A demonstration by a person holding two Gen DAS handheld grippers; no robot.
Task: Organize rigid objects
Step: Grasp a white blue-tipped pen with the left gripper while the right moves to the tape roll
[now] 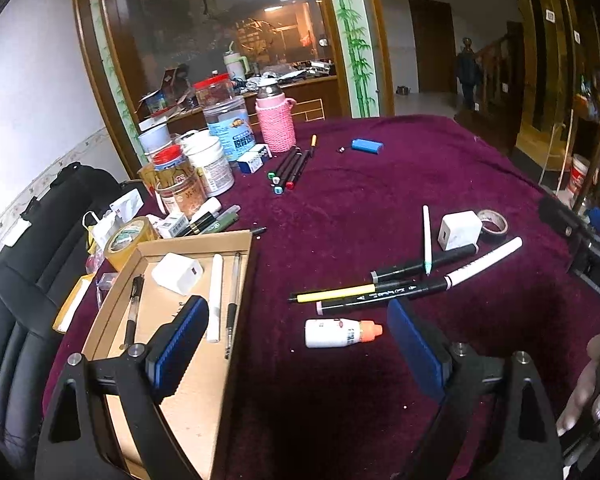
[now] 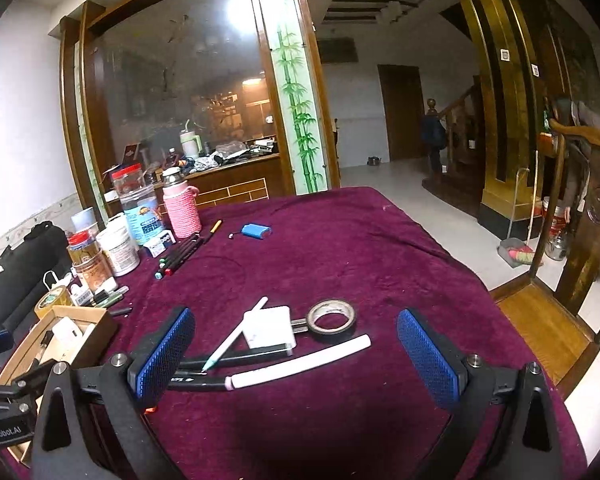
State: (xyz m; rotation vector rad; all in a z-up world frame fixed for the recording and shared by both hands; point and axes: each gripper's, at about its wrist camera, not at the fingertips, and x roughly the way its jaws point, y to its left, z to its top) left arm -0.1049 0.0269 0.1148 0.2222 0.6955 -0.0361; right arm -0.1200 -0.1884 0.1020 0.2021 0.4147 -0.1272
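- Nearest the left gripper [image 1: 296,344], whose jaws stand spread and empty, lies a small white bottle [image 1: 342,333]; come down square over its body.
- Left of it sits the cardboard box [image 1: 242,280]; drop pieces flat inside.
- Farther right, the right gripper [image 2: 296,354], also spread, faces the markers [image 2: 300,368], charger [image 2: 268,326] and tape [image 2: 332,316].

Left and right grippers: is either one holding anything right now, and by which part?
Nothing is held. The left gripper and the right gripper both stand open above the table, pads touching nothing.

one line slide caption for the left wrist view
Open left tool above a white bottle beside the cardboard box on the purple tablecloth.
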